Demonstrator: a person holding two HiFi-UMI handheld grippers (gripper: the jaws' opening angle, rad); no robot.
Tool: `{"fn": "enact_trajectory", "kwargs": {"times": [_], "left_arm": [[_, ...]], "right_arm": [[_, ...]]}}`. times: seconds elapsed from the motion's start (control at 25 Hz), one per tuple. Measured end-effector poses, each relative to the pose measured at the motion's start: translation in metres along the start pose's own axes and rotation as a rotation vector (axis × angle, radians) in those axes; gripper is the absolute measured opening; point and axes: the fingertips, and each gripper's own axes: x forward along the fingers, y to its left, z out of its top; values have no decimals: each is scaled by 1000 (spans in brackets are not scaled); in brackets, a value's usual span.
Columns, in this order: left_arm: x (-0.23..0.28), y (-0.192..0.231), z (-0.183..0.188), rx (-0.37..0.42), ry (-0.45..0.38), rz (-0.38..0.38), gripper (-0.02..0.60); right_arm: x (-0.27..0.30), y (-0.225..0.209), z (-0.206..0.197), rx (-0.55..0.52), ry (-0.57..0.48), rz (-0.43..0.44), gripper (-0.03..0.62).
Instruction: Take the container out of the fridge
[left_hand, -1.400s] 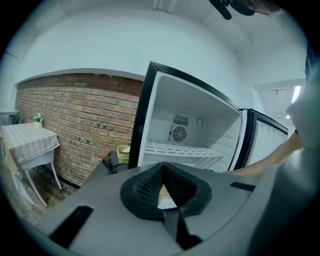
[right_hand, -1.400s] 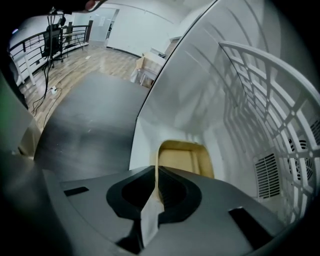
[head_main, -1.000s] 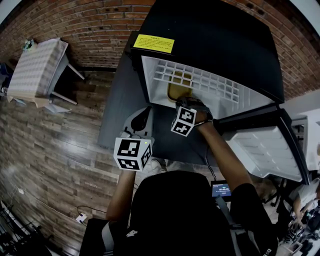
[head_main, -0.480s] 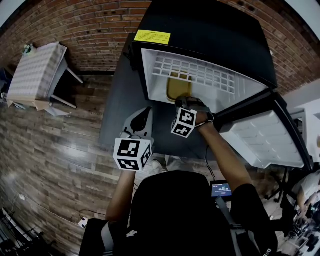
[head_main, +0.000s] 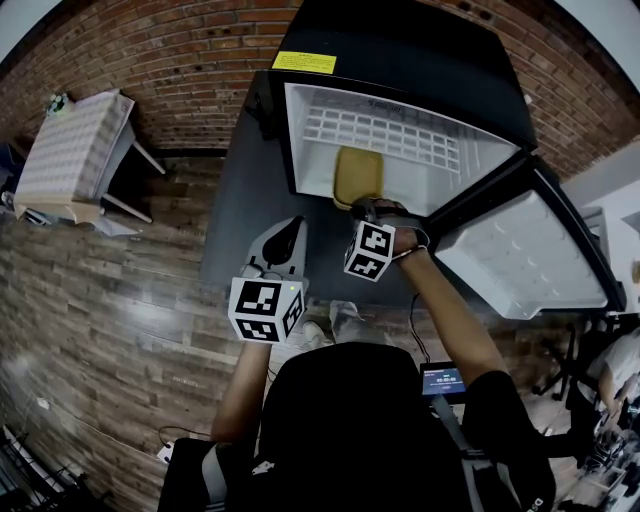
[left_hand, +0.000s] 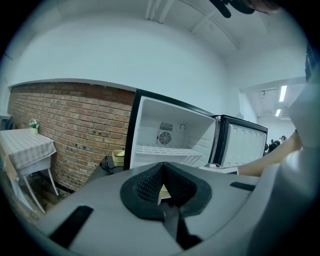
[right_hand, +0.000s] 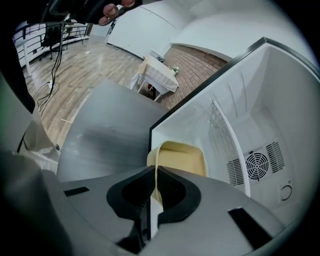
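A pale yellow container (head_main: 357, 177) sits at the front lip of the open fridge (head_main: 300, 120), below its white wire shelf (head_main: 385, 135). My right gripper (head_main: 363, 206) is shut on the container's near rim; in the right gripper view the thin rim (right_hand: 156, 172) runs straight between the dark pads (right_hand: 172, 192), and the tub (right_hand: 182, 157) tilts out past the fridge's edge. My left gripper (head_main: 289, 230) hangs low and left of the fridge. Its jaws (left_hand: 162, 168) are shut with nothing in them and point at the fridge (left_hand: 172, 137).
The fridge door (head_main: 520, 255) stands swung open to the right. A grey mat (head_main: 235, 215) lies before the fridge on wooden floor. A small cloth-covered table (head_main: 70, 140) stands at the left by the brick wall (head_main: 170, 60). A stack of pale bowls (left_hand: 118, 158) sits beside the fridge.
The container has come forward from under the wire shelf to the fridge's front lip, with the right gripper drawing back on it. The left gripper has shifted only slightly.
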Motion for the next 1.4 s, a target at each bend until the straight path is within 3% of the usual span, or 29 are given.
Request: {"fn": "enact_trajectory", "kwargs": {"times": [0.92, 1.4], "left_arm": [[-22, -41, -4, 11, -21, -14, 12], [-41, -96, -6, 2, -25, 17, 12]], "right_arm": [[-66, 24, -6, -27, -22, -37, 48], [-112, 51, -29, -54, -64, -23, 49]]}}
